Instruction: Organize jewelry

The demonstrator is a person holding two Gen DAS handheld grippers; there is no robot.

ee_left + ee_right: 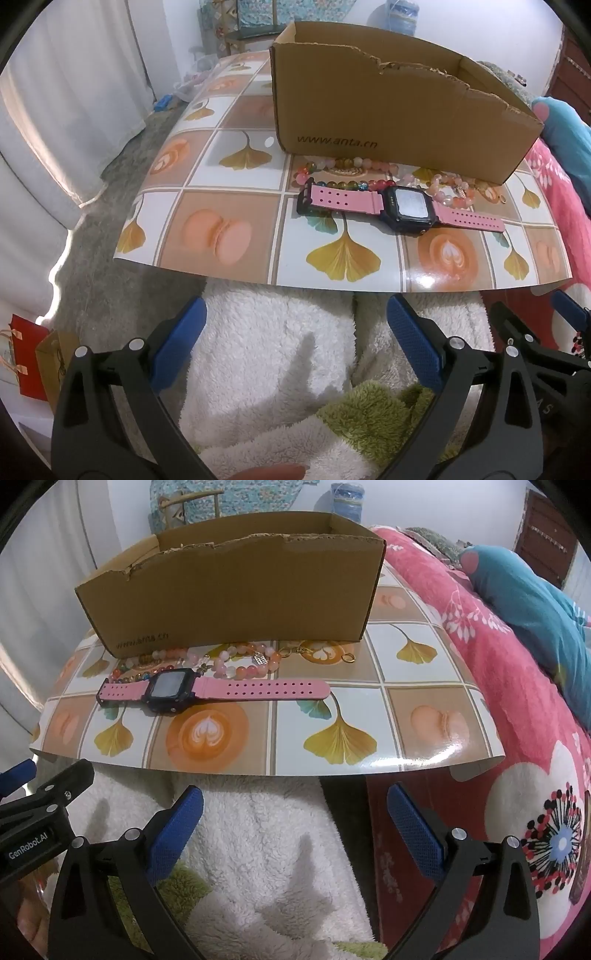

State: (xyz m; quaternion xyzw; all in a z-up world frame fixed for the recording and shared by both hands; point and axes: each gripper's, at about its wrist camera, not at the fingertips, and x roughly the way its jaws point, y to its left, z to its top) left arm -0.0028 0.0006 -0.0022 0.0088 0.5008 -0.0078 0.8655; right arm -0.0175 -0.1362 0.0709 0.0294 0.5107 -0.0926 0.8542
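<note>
A pink-strapped watch [402, 206] [207, 692] with a dark square face lies flat on the patterned board [229, 236] [424, 720]. Behind it, several bead bracelets [347, 173] [236, 659] lie against the front wall of an open cardboard box [388, 114] [236, 598]. A gold ring [348, 659] rests at the bracelets' right end. My left gripper [295, 332] and my right gripper [295, 812] both hang open over white fleece, short of the board's near edge, with nothing between their blue pads. The right gripper's fingers [517, 332] show at the right of the left wrist view.
The board rests on a bed with a pink flowered blanket [517, 701] and a teal pillow [535, 602]. White and green fleece [277, 369] lies below the grippers. Grey floor [110, 229] and red and gold gift bags [33, 354] are at the left.
</note>
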